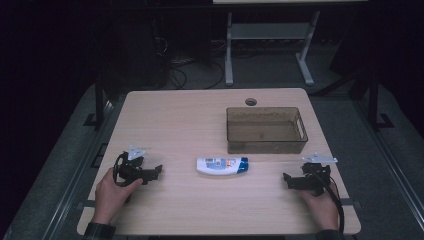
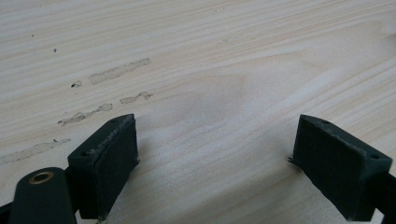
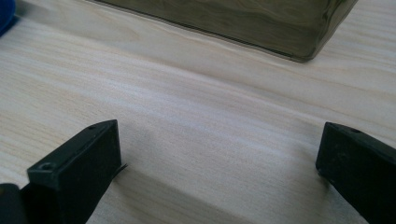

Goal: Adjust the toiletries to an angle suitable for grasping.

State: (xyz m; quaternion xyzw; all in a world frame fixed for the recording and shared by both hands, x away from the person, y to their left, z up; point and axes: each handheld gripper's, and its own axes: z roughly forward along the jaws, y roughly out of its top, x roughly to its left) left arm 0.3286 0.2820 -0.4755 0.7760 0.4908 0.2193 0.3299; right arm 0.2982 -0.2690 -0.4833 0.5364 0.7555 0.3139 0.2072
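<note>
a white tube (image 1: 222,166) with a blue cap is laid flat near the middle of the table (image 1: 200,125), cap toward 3 o'clock. a clear brown bin (image 1: 265,130), seen to be empty, is set just beyond it toward 1 o'clock. the left gripper (image 1: 156,170) is rested at 9 o'clock of the tube, the right gripper (image 1: 286,178) at 3 o'clock, both with jaws spread wide and nothing held. the tube is judged light, soft and somewhat slippery; it would best be pinched across its middle, not squeezed hard.
</note>
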